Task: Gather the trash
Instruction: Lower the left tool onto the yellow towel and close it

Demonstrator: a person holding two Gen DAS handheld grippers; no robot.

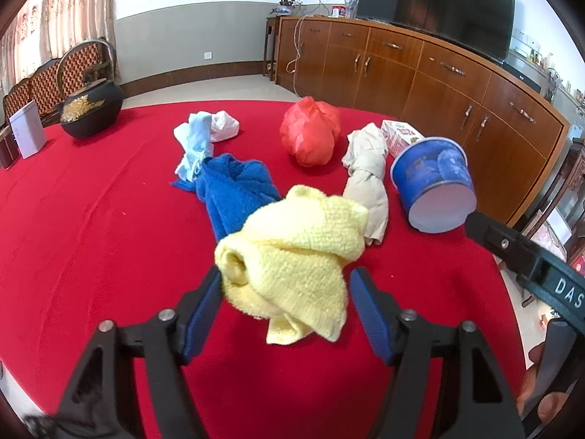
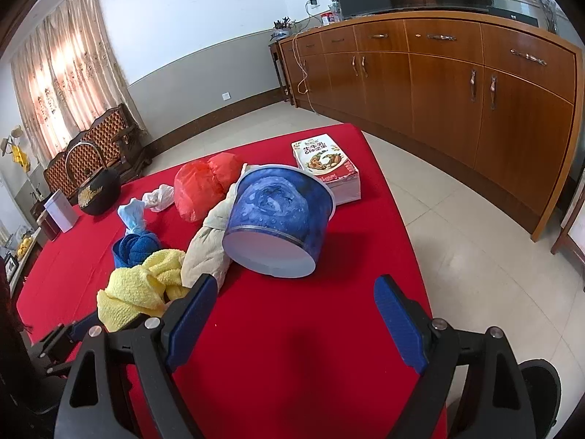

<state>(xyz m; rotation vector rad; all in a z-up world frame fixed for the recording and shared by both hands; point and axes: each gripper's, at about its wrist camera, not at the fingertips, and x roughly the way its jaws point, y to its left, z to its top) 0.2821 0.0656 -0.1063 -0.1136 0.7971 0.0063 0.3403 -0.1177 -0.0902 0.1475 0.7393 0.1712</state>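
Left gripper [image 1: 285,292] straddles the yellow cloth [image 1: 292,256]; right gripper [image 2: 296,307] hangs with jaws wide apart and empty before the blue tub [image 2: 281,219].

The left jaws stand apart on either side of the cloth's crumpled bulk on the red tabletop [image 1: 91,237], the left pad at its edge, no squeeze visible. The risk, as I judge it: the loose knit may give, so the jaws catch only a fold and the rest drags or slips free. The cloth also lies near the blue towel [image 1: 234,190] and the beige cloth [image 1: 369,183], which a lift could snag. The tipped tub could roll if nudged.
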